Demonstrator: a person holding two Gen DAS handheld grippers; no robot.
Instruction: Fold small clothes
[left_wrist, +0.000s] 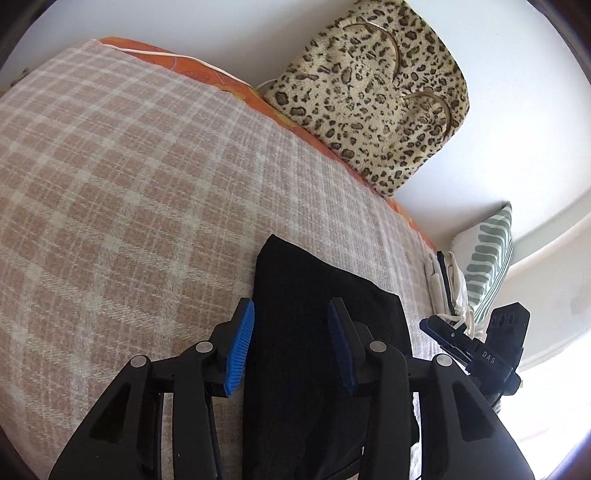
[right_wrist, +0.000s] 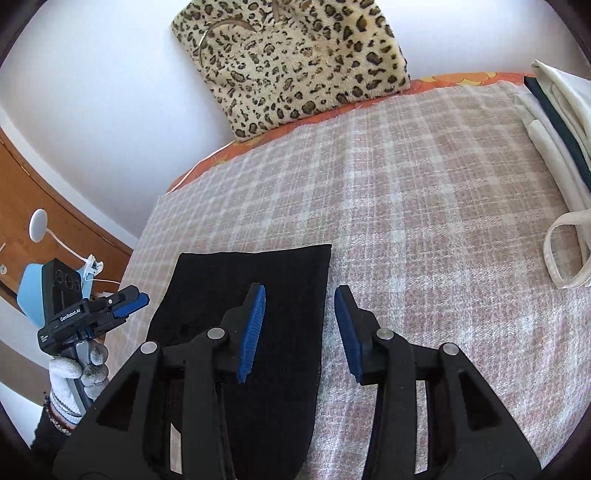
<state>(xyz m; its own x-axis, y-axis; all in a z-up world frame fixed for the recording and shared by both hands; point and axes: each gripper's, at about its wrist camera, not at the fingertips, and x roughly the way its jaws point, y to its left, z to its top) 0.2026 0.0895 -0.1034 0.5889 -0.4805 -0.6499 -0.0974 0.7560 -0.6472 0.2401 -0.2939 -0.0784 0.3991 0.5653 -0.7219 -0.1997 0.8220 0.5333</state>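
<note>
A black garment (left_wrist: 325, 314) lies flat on the plaid blanket (left_wrist: 129, 177), folded into a long strip. My left gripper (left_wrist: 291, 343) is open just above its left half, with nothing between the pads. In the right wrist view the same garment (right_wrist: 258, 280) lies at lower left. My right gripper (right_wrist: 299, 328) is open over its right edge, one pad over the cloth and one over the blanket (right_wrist: 424, 221). The right gripper also shows in the left wrist view (left_wrist: 439, 328), and the left gripper in the right wrist view (right_wrist: 129, 299), held by a gloved hand.
A leopard-print cushion (left_wrist: 373, 96) leans on the white wall behind the bed. A stack of folded white and dark clothes (right_wrist: 554, 122) lies at the blanket's right end, beside a green-striped pillow (left_wrist: 487, 258). A wooden door (right_wrist: 44, 206) stands at the left.
</note>
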